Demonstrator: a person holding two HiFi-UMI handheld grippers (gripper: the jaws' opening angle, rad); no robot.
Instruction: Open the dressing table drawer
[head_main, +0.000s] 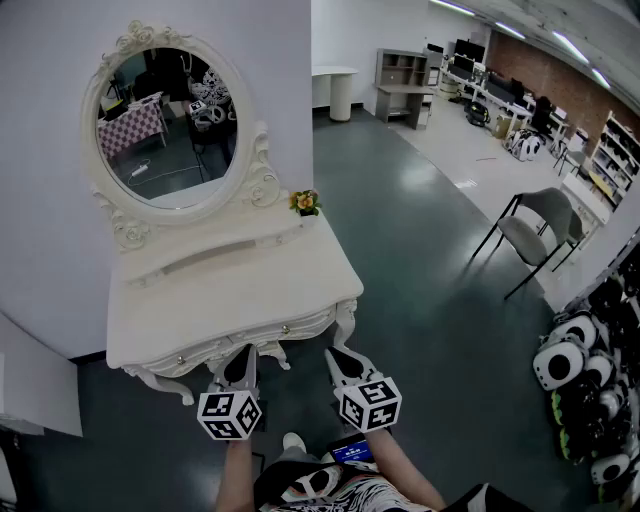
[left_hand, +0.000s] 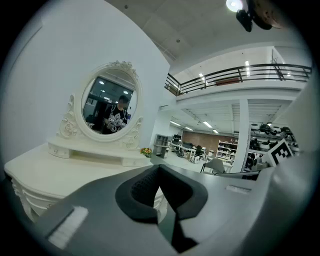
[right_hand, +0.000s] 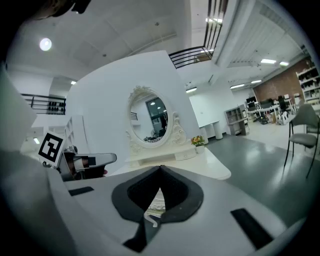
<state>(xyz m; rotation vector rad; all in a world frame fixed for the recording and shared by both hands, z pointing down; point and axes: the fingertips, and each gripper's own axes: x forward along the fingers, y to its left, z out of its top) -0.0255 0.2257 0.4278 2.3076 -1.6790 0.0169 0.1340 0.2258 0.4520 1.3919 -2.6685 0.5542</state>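
Observation:
The white dressing table (head_main: 230, 290) stands against a white wall, with an oval mirror (head_main: 165, 125) on top. Its carved front holds the drawer (head_main: 235, 343), which sits flush and carries two small knobs (head_main: 181, 358) (head_main: 284, 328). My left gripper (head_main: 245, 351) hovers just in front of the drawer front, between the knobs, its jaws shut and empty. To its right, off the table's front right corner, my right gripper (head_main: 332, 352) is likewise shut with nothing held. In the left gripper view the closed jaws (left_hand: 159, 166) point over the tabletop (left_hand: 60, 170). In the right gripper view the jaws (right_hand: 160, 167) are shut before the table's carved edge (right_hand: 156, 200).
A small pot of flowers (head_main: 306, 203) sits at the table's back right corner. A grey chair (head_main: 535, 235) stands on the dark floor to the right. White and black helmet-like objects (head_main: 585, 370) pile up at the far right. A white panel (head_main: 35, 385) leans at the left.

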